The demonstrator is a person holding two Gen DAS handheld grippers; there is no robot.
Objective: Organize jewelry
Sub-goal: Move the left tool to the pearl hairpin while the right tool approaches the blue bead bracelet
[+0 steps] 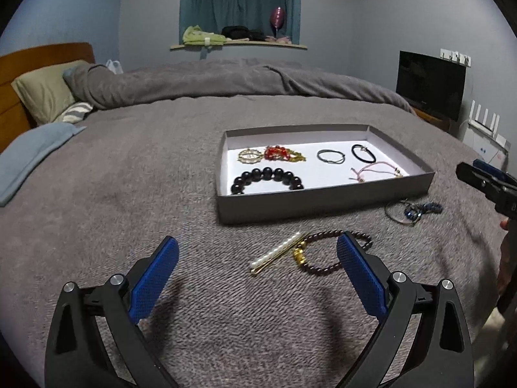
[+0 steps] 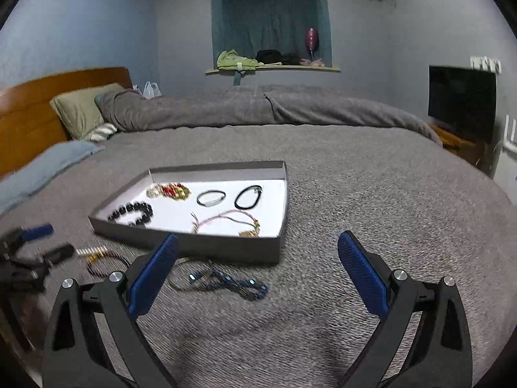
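On the grey blanket [image 1: 129,177] sits a shallow grey tray [image 1: 323,202], its long side running left to right across the left wrist view, holding a big black bead bracelet [image 1: 266,179], a red and gold piece [image 1: 281,153], two dark cord loops and a pink cord bracelet [image 1: 376,171]. Just in front of the tray lie a pearl hair pin [image 1: 278,253], its length slanting from near-left to far-right, with a brown bead bracelet [image 1: 332,253] touching it, and a blue beaded string [image 2: 226,283] further right. The left gripper [image 1: 258,262] hovers above the pin and brown bracelet with jaws wide apart and empty, and the right gripper [image 2: 258,260] hangs over the blanket near the tray's corner, also spread wide and holding nothing.

Black gripper [image 1: 257,263], blue textured pads [image 1: 153,279]
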